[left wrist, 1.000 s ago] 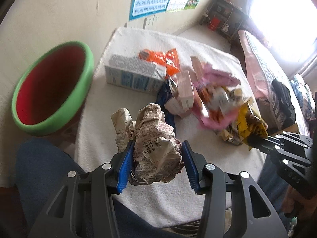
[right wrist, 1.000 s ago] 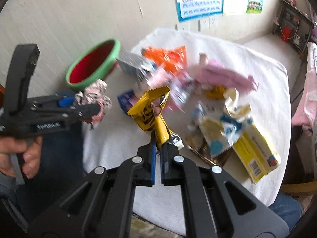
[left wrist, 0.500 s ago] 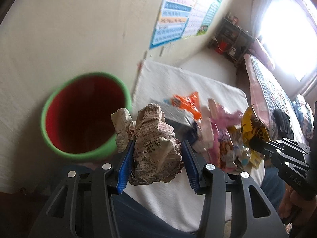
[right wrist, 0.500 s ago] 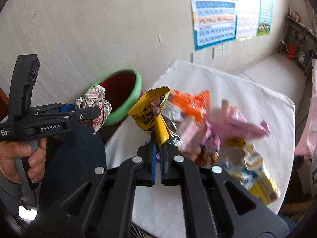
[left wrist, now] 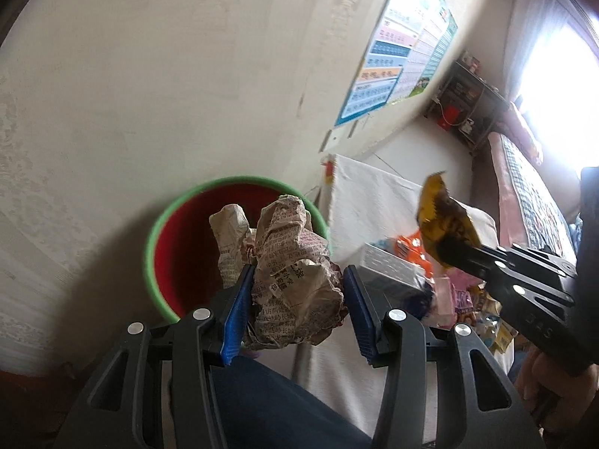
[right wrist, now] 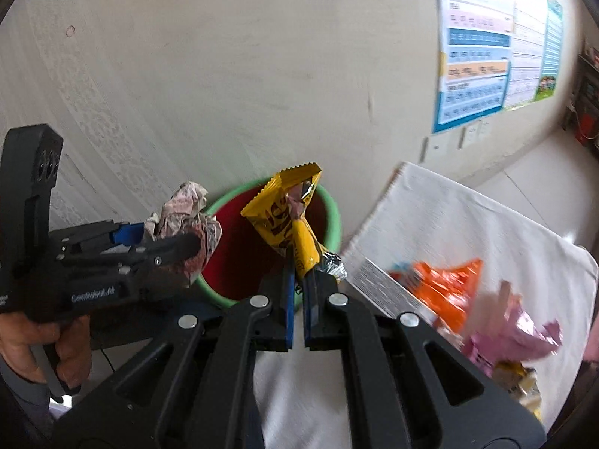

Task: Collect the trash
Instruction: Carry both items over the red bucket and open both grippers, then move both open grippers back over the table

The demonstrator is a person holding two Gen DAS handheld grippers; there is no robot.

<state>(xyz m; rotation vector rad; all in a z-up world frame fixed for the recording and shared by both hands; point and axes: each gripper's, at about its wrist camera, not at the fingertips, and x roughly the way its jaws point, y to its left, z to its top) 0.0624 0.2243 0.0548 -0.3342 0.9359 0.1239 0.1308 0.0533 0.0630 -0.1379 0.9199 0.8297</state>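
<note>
My left gripper (left wrist: 297,280) is shut on a crumpled newspaper ball (left wrist: 295,277), held over the near rim of a red bin with a green rim (left wrist: 164,220) that stands by the wall. My right gripper (right wrist: 297,273) is shut on a yellow snack wrapper (right wrist: 288,217), which hangs in front of the same bin (right wrist: 333,209). In the left wrist view the right gripper (left wrist: 460,252) comes in from the right with the wrapper (left wrist: 443,220). The right wrist view shows the left gripper (right wrist: 187,243) and its paper ball (right wrist: 187,220) at the left.
A table under a white cloth (right wrist: 449,220) lies right of the bin, with an orange wrapper (right wrist: 449,284), a pink wrapper (right wrist: 513,333), a grey carton (right wrist: 385,288) and several other scraps. A person's dark-trousered leg (left wrist: 269,404) is below the left gripper. Posters (right wrist: 483,48) hang on the wall.
Both grippers have swung left, away from the table toward the bin, each keeping its load. The bin has come from the left edge to the middle of both views.
</note>
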